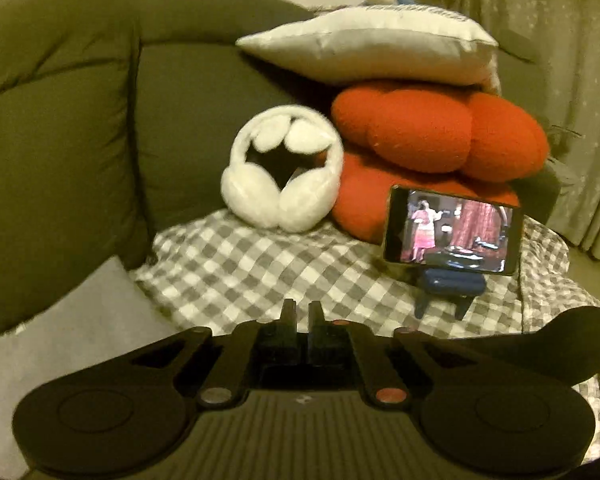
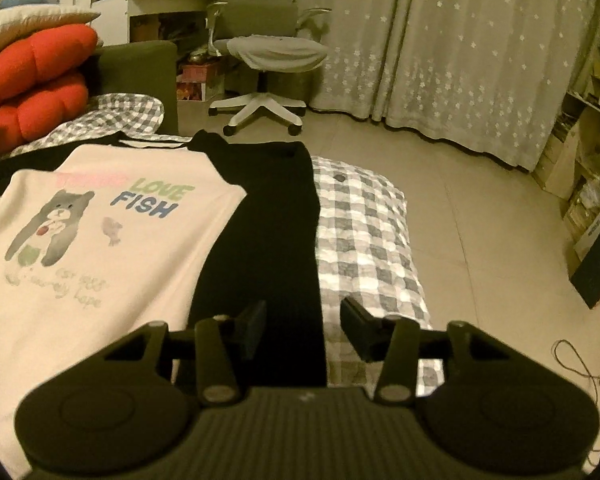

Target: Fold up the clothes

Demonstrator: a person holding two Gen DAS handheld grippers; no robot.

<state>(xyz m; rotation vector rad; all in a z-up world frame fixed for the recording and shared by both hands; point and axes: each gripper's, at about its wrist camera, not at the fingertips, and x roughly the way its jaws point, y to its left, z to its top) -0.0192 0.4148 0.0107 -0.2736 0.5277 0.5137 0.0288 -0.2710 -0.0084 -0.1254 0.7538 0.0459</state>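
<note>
- The left gripper point(image 1: 302, 314) is pointing toward the back of a dark olive padded sofa point(image 1: 60, 128); its two black fingers are standing close together with only a thin slit between them, and nothing is showing in that slit.
- Ahead of it, a grey-and-white checked cover point(image 1: 236, 268) is lying over the seat, bearing white fluffy earmuffs point(image 1: 280, 172), red segmented plush cushions point(image 1: 432, 136) and a pale grey pillow point(image 1: 372, 48) stacked on top of those.
- A phone with a lit screen point(image 1: 452, 232) is leaning on a small dark blue stand point(image 1: 448, 288), just in front of the red cushions.
- A black piece of cloth point(image 1: 572, 336) is showing at the lower right edge of the left view; what it belongs to cannot be told.
- The right gripper point(image 2: 303, 326) is hanging with its jaws wide apart and empty, above the edge of the garment.
- The cream T-shirt with black sleeves and a grey bear print reading "LOVE FISH" point(image 2: 100, 240) is lying spread flat, print upward, on the checked cover.
- Its black sleeve point(image 2: 272, 240) is running straight away from the gripper, between the cream panel and bare checked cloth.
- Beyond, a white swivel office chair point(image 2: 268, 56) is standing on a tiled floor before star-patterned curtains point(image 2: 460, 60).
</note>
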